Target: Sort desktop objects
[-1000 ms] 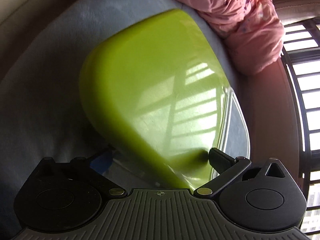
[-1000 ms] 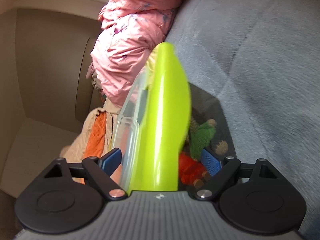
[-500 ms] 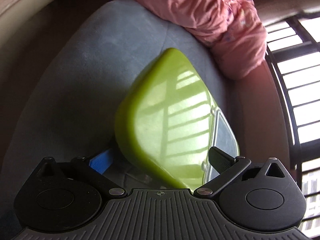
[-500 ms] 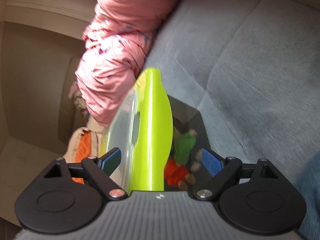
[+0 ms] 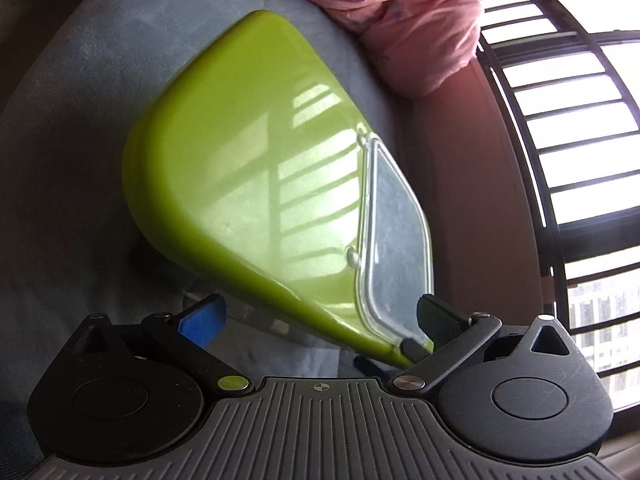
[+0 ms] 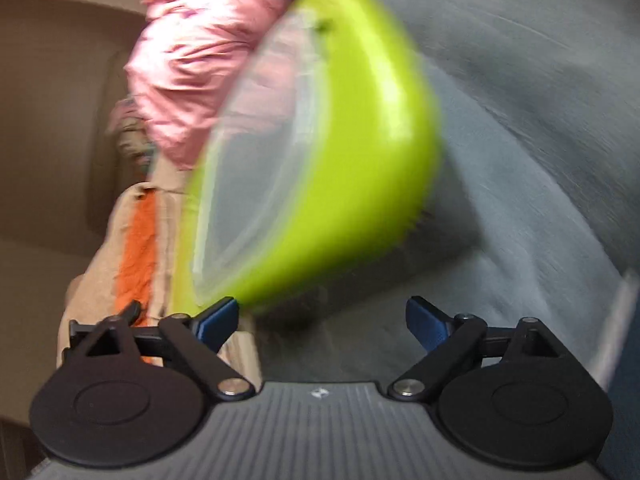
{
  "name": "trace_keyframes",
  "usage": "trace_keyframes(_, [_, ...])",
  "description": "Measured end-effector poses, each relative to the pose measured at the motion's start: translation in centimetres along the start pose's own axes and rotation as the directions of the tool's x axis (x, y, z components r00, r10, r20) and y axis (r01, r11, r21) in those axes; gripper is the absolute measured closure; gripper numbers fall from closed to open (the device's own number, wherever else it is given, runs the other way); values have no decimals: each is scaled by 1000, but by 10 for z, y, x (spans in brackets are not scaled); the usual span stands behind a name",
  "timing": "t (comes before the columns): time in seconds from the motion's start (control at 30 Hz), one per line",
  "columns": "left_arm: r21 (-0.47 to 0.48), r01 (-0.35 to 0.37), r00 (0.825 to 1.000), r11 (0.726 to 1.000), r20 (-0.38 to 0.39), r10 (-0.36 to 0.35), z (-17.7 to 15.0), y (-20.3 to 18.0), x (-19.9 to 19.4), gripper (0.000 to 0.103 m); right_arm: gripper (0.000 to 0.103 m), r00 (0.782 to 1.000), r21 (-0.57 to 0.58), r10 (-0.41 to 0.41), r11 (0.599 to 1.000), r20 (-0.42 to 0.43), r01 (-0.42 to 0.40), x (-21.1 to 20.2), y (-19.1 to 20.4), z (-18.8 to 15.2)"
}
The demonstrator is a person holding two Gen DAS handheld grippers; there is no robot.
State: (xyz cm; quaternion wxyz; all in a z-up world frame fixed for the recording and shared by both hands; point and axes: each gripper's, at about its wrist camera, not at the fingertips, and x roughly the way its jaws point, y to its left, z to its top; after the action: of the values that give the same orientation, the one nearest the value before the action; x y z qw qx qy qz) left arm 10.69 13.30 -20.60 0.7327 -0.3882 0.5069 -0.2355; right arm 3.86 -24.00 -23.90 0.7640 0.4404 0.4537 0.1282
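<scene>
A lime-green box lid with a clear window stands tilted over a grey blanket. My left gripper is open and wide. The lid's lower corner lies against its right finger, while the blue left pad stays apart from the lid. In the right wrist view the same lid is blurred and leans ahead of my right gripper. That gripper is wide open with nothing between its fingers. The box under the lid is hidden.
A bunched pink garment lies behind the lid, also seen as the pink garment in the right view. A beige and orange cloth lies at the left. A barred window fills the right side.
The lid stood edge-on between my right gripper's fingers; now it leans ahead of them, hiding the toys beneath. The right jaws have spread slightly. In the left view the lid looms larger.
</scene>
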Motion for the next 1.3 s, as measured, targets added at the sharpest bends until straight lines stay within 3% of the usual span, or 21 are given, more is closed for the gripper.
trace_keyframes(0.07, [9, -10, 1000, 1000, 19, 10, 1, -2, -6, 0, 13, 998, -38, -17, 999, 58, 19, -3, 12, 9])
trace_keyframes(0.2, [-29, 6, 999, 1000, 47, -5, 1, 5, -16, 0, 12, 995, 67, -43, 997, 91, 37, -1, 0, 35])
trace_keyframes(0.37, [-71, 16, 995, 997, 95, -9, 6, 16, -27, 0, 19, 994, 89, 105, 991, -14, -104, -9, -10, 42])
trace_keyframes(0.43, [-90, 21, 992, 996, 128, -9, 9, 20, -36, 0, 19, 993, 2, 114, 993, 22, -114, -34, 0, 41])
trace_keyframes(0.53, [-131, 6, 984, 991, 179, 18, 18, 28, -50, 0, 18, 994, -131, 20, 991, 103, -7, -67, 12, 47])
trace_keyframes(0.63, [-177, -18, 977, 984, 205, 55, 28, 35, -58, 0, 18, 973, -185, -90, 974, 212, 130, -78, 12, 61])
trace_keyframes(0.73, [-201, -80, 976, 976, 181, 117, 48, 38, -51, 0, 18, 968, -228, -107, 961, 227, 159, -78, 17, 76])
trace_keyframes(0.83, [-201, -107, 980, 974, 141, 137, 71, 35, -29, 0, 14, 948, -267, -137, 939, 287, 216, -70, 29, 95])
trace_keyframes(0.93, [-174, -151, 982, 973, 84, 167, 86, 17, -1, 0, 12, 934, -325, -228, 892, 277, 314, -37, 36, 118])
trace_keyframes(1.0, [-118, -248, 962, 962, 91, 259, 90, -2, 10, 0, 22, 948, -354, -248, 884, 199, 306, -10, 35, 128])
trace_keyframes(1.1, [13, -373, 914, 928, 177, 365, 95, -33, 8, 0, 24, 951, -349, -235, 890, 203, 294, -1, 46, 125])
trace_keyframes(1.2, [19, -371, 915, 928, 179, 362, 98, -32, 1, 0, 24, 956, -356, -183, 898, 228, 257, -2, 53, 118])
trace_keyframes(1.3, [-20, -377, 920, 926, 112, 376, 93, -10, 9, 0, 25, 956, -358, -197, 895, 218, 266, 5, 46, 115])
